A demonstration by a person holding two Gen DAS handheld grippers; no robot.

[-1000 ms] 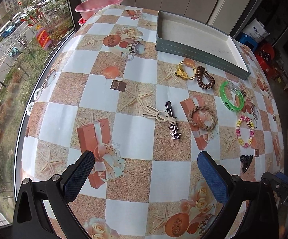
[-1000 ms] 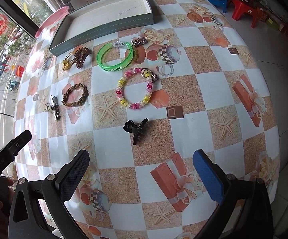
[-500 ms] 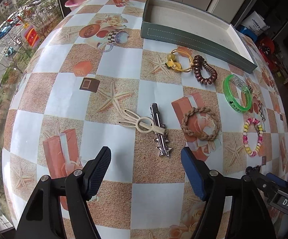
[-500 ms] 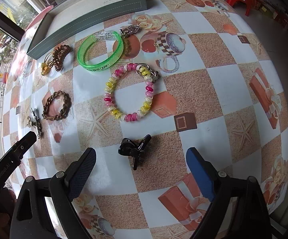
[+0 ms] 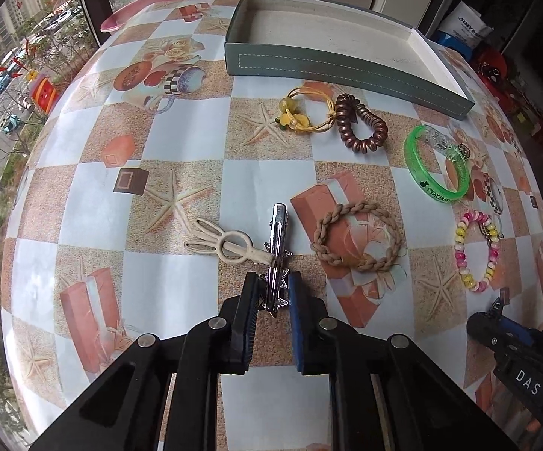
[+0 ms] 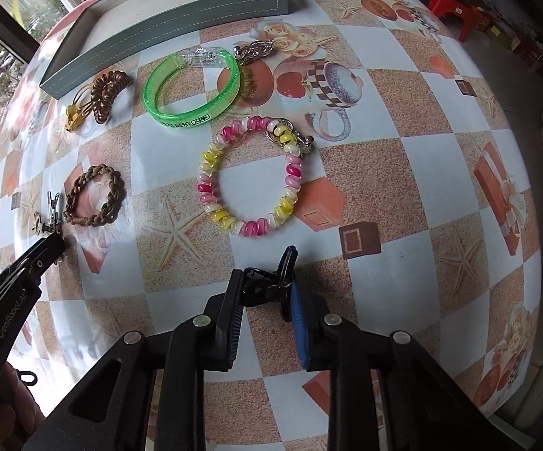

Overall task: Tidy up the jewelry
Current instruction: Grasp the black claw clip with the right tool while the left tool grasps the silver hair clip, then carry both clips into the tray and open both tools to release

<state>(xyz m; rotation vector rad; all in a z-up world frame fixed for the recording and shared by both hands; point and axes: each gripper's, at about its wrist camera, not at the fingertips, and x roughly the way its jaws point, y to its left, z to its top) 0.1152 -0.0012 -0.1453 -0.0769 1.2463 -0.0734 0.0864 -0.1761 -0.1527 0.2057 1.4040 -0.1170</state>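
A silver star-studded hair clip [image 5: 279,233] lies on the patterned tablecloth, partly over a cream rabbit-shaped clip [image 5: 230,244]. My left gripper [image 5: 273,293] points down at the silver clip's near end. Its jaws are closing and both pads touch the clip's sides. In the right wrist view a black claw clip [image 6: 284,263] sits between the pads of my right gripper [image 6: 265,293]. Those jaws are closing too and press on it. The grey-green open box [image 5: 331,67] stands at the far side and holds nothing.
Between the grippers and the box lie a braided brown band [image 5: 357,240], a green bangle [image 5: 436,165], a pink-and-yellow coil bracelet [image 6: 250,176], a yellow hair tie [image 5: 301,114] and a brown coil tie [image 5: 361,127]. A pink basin [image 5: 143,9] sits by the window.
Both grippers have come down toward the table and their wide-open jaws have narrowed, the left around the silver clip and the right around the black claw clip.
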